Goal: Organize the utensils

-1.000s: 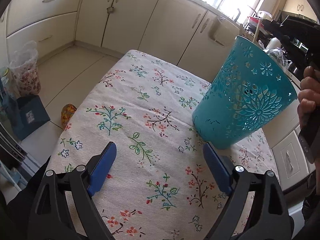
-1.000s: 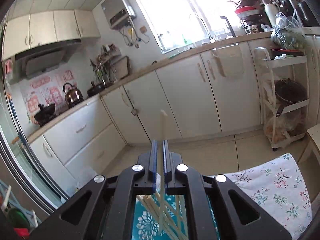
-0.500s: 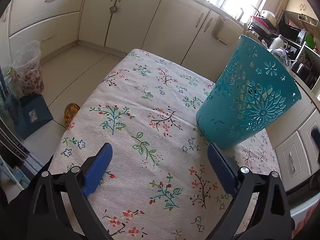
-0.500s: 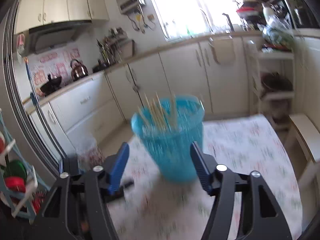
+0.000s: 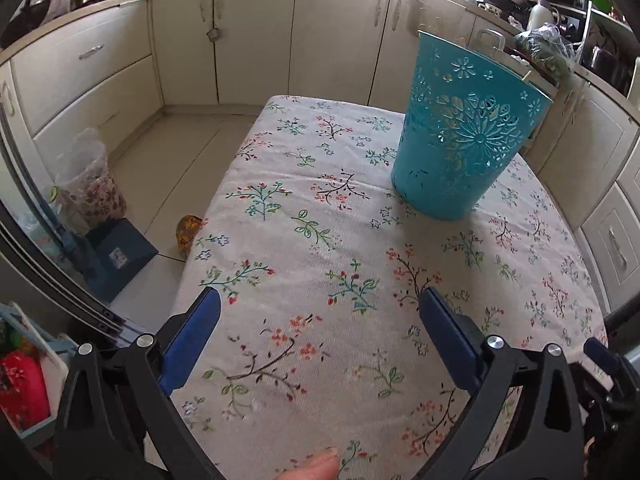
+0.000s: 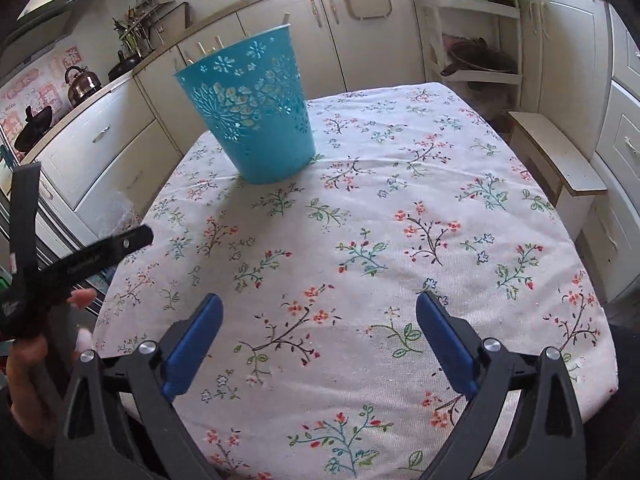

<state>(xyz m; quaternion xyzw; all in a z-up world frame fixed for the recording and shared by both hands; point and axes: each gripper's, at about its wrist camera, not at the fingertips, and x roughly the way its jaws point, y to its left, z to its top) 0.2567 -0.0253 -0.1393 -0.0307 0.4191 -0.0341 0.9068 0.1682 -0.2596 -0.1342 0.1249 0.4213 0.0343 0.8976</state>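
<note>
The table (image 5: 320,320) under its flowered cloth (image 6: 360,240) fills most of what I see from both wrists, with cream kitchen cabinets (image 5: 256,40) running behind its far edge. On the cloth stands the teal bin (image 5: 460,132) — upright, cut through with flower patterns. From my left wrist it sits toward the table's far right corner; from my right wrist the same bin (image 6: 252,112) stands toward the far left corner. The rest of the cloth between it and the near edge lies bare in both views.

The tips of the chopsticks (image 6: 208,46) poke above the bin's rim, pale and thin, and more of them show through the cut-outs in its wall. How many there are I cannot tell.

My left claw (image 5: 320,336) hangs over the near edge of the table, its blue pads (image 5: 192,336) spread wide with nothing between them. My right claw (image 6: 320,340) is the same — released, pads (image 6: 446,344) far apart, over the near edge and well apart from the bin. At the left border of the right wrist's view I can see my left hand (image 6: 28,360) around the black handle of its tool.
</note>
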